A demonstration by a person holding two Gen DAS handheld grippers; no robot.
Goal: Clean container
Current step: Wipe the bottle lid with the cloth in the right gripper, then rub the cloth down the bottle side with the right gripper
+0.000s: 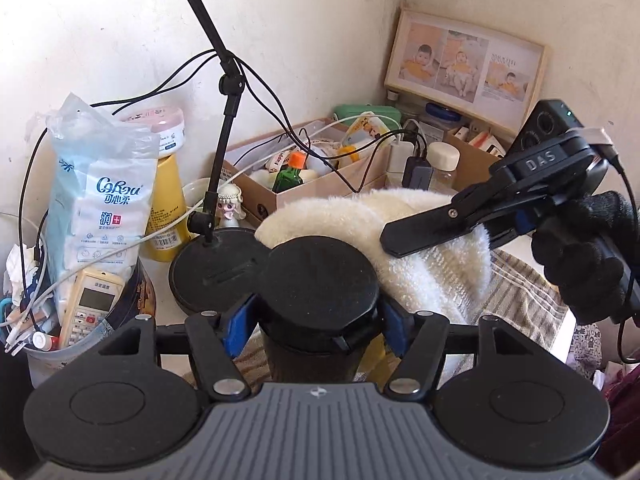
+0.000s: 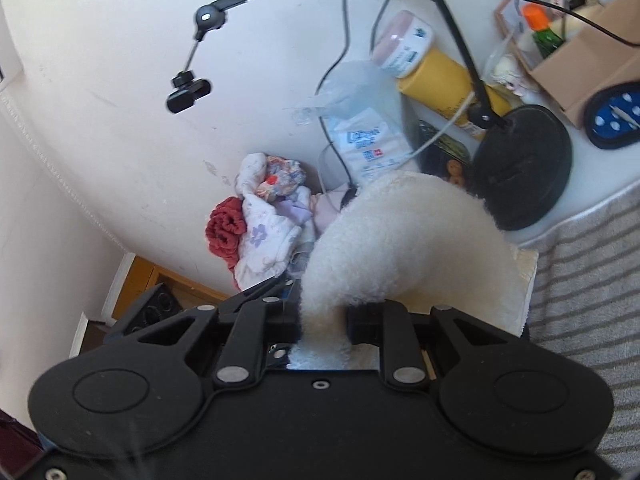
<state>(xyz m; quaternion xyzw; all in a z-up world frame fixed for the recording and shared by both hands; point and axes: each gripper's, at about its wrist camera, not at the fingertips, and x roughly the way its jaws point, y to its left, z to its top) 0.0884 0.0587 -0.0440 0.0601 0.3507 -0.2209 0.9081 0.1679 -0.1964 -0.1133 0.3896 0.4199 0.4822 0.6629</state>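
A dark cylindrical container (image 1: 308, 364) with a round black lid (image 1: 318, 280) stands upright between the blue pads (image 1: 240, 326) of my left gripper (image 1: 316, 328), which is shut on it just under the lid. A fluffy white cloth (image 1: 400, 232) lies draped behind and to the right of the lid. My right gripper (image 1: 424, 236) comes in from the right, held by a black-gloved hand (image 1: 588, 256), with its fingers clamped on that cloth. In the right wrist view the right gripper (image 2: 324, 320) pinches a fold of the cloth (image 2: 400, 240), which hides the container.
A black stand base (image 1: 216, 268) with its pole and cables sits just left of the container. Beyond it are a tissue pack (image 1: 104, 200), a yellow bottle (image 1: 168, 204), a remote (image 1: 94, 304) in a tub and a cluttered cardboard box (image 1: 320, 168). A striped towel (image 1: 528, 300) covers the surface on the right.
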